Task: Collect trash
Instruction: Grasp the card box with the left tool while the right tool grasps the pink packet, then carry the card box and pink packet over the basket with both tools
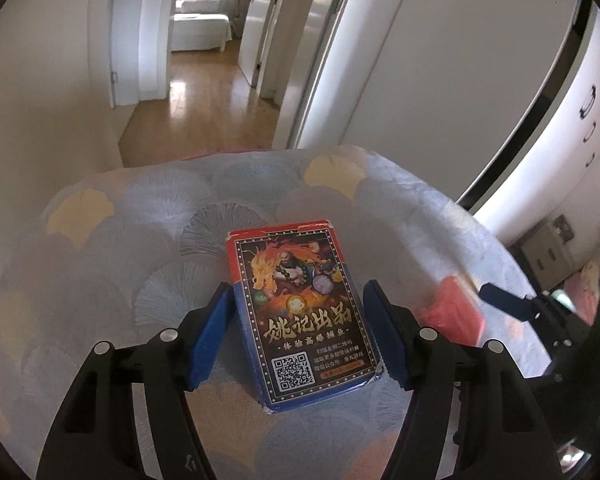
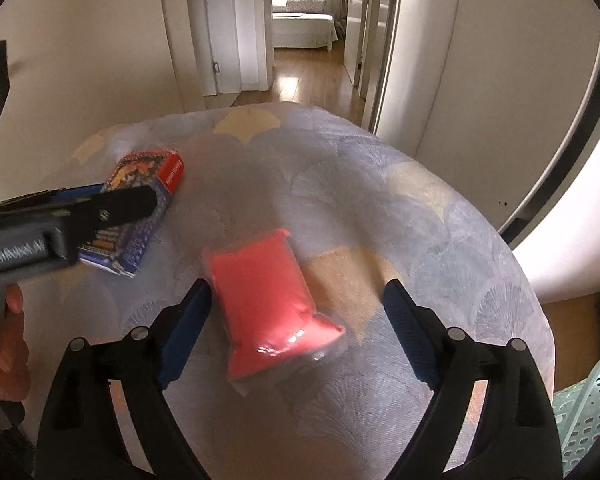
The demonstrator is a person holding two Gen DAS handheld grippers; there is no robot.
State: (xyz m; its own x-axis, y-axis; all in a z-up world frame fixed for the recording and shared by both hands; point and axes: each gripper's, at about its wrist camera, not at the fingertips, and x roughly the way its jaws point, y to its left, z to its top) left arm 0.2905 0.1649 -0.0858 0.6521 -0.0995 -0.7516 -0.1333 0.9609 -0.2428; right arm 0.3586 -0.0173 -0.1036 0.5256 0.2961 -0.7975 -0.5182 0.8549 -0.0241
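While both tools straddle targets, pre-grasp: left tool (image 1: 298, 330) apart around card box (image 1: 300, 312), right tool (image 2: 296, 332) apart around red pouch (image 2: 268, 304). Next: clamp, lift.

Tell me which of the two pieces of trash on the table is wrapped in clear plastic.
The red packet, lying between the right hand-held gripper's open fingers. The card box is printed cardboard.
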